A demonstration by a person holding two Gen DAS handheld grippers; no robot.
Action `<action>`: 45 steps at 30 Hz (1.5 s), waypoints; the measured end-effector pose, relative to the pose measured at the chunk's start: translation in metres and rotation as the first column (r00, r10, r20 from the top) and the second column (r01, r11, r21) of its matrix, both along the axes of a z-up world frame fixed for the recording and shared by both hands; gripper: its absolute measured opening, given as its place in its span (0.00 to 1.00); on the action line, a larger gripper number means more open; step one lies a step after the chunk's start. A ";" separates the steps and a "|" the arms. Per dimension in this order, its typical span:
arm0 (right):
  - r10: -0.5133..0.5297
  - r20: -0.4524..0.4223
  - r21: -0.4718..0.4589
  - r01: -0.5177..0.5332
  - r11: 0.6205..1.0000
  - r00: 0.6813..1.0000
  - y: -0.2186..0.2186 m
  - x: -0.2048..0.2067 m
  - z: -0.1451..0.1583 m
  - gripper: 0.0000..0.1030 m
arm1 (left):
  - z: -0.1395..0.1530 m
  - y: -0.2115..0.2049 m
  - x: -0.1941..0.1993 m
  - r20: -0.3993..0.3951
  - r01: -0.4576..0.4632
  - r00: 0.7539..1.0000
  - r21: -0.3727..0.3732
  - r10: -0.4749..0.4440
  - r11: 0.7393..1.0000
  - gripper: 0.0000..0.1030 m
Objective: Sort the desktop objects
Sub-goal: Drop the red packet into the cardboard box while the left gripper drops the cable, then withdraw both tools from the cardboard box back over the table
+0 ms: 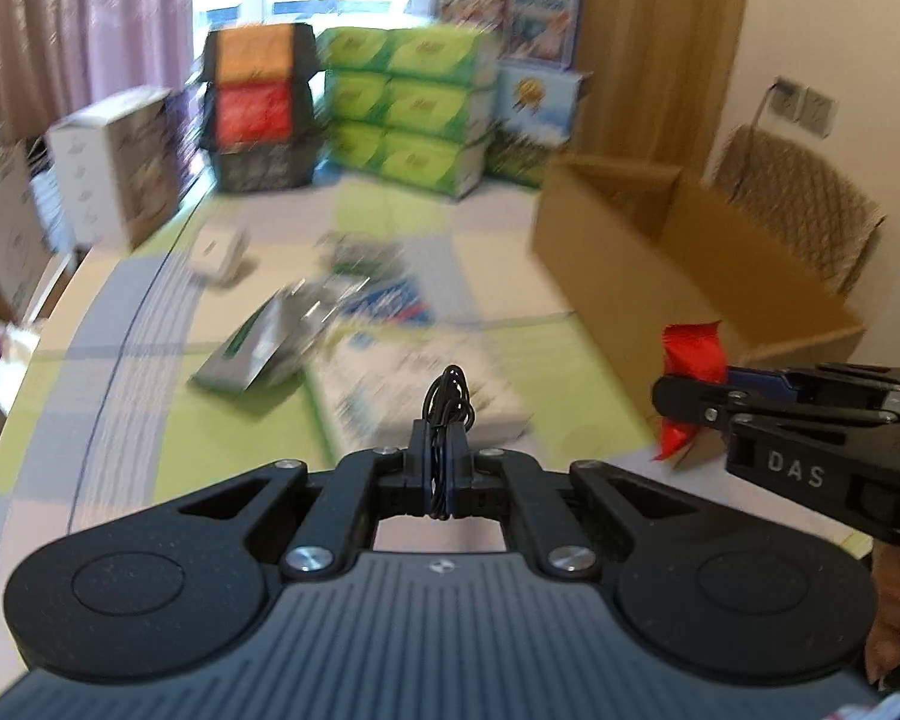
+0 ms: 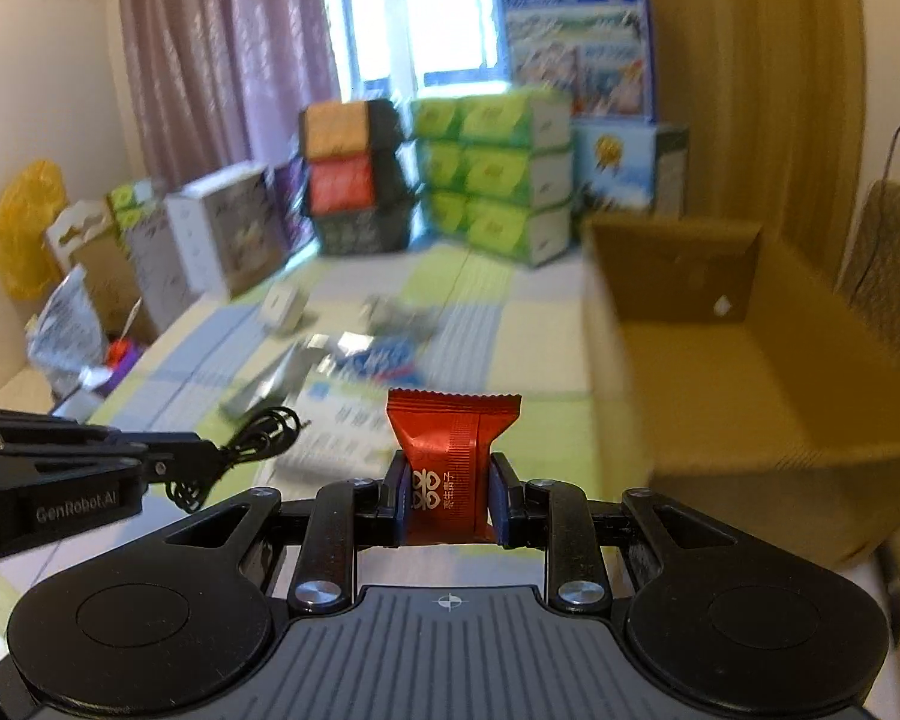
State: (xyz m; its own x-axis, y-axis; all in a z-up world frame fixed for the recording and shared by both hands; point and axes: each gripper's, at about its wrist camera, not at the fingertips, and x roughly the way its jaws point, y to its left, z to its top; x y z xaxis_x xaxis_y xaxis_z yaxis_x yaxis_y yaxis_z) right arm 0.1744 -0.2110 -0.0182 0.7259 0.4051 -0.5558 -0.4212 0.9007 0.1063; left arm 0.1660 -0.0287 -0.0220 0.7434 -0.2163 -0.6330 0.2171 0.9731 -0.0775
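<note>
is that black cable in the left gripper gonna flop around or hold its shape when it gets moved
Likely floppy: the black cable hangs in loose loops either side of the left gripper, pinched only at the bundle's middle. It looks thin and probably light. The free loops may sway or snag, so a slow move seems safer.

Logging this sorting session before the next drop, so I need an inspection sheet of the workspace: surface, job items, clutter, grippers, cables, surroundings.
Surface: checked green and grey tabletop, blurred by motion.
Job's things: red snack packet and coiled black cable, both held; open cardboard box to the right.
Clutter: leaflets and packets, small white box; details too blurred.
Grippers: left hand-held gripper shut on the cable; right hand-held gripper shut on the packet.
Cables: only the held one; another runs from the wall socket.
Surroundings: stacked green cartons, curtain, window.
</note>
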 end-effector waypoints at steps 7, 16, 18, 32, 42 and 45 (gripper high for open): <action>-0.111 0.078 -0.008 0.112 0.994 0.991 -0.061 0.030 0.046 0.22 | 0.044 -0.075 0.023 0.075 0.110 0.991 -0.048 -0.106 0.993 0.01; -0.225 0.069 -0.049 0.228 0.972 0.972 -0.130 0.071 0.041 0.22 | 0.046 -0.167 0.058 0.077 0.235 0.970 -0.081 -0.229 0.969 0.01; -0.236 0.056 -0.053 0.239 0.970 0.970 -0.137 0.078 0.035 0.22 | 0.037 -0.180 0.066 0.062 0.250 0.968 -0.087 -0.245 0.964 0.01; -0.266 0.006 -0.026 0.266 0.964 0.964 -0.157 0.102 0.010 0.22 | 0.007 -0.174 0.083 0.036 0.217 0.976 -0.065 -0.215 0.974 0.17; -0.283 0.015 0.061 0.282 0.958 0.959 -0.161 0.084 0.020 0.70 | 0.013 -0.134 0.060 0.033 0.135 0.991 -0.059 -0.133 0.989 0.31; -0.278 0.015 0.077 0.276 0.958 0.961 -0.158 0.072 0.026 0.70 | 0.017 -0.117 0.048 0.029 0.099 0.995 -0.067 -0.097 0.993 0.32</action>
State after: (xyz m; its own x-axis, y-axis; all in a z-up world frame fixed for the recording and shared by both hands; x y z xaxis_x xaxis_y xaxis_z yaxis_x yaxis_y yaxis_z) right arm 0.2462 -0.3686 0.0082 0.8287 0.2252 -0.5124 -0.1598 0.9726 0.1691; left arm 0.2144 -0.1459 -0.0051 0.7325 -0.3306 -0.5950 0.3139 0.9397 -0.1357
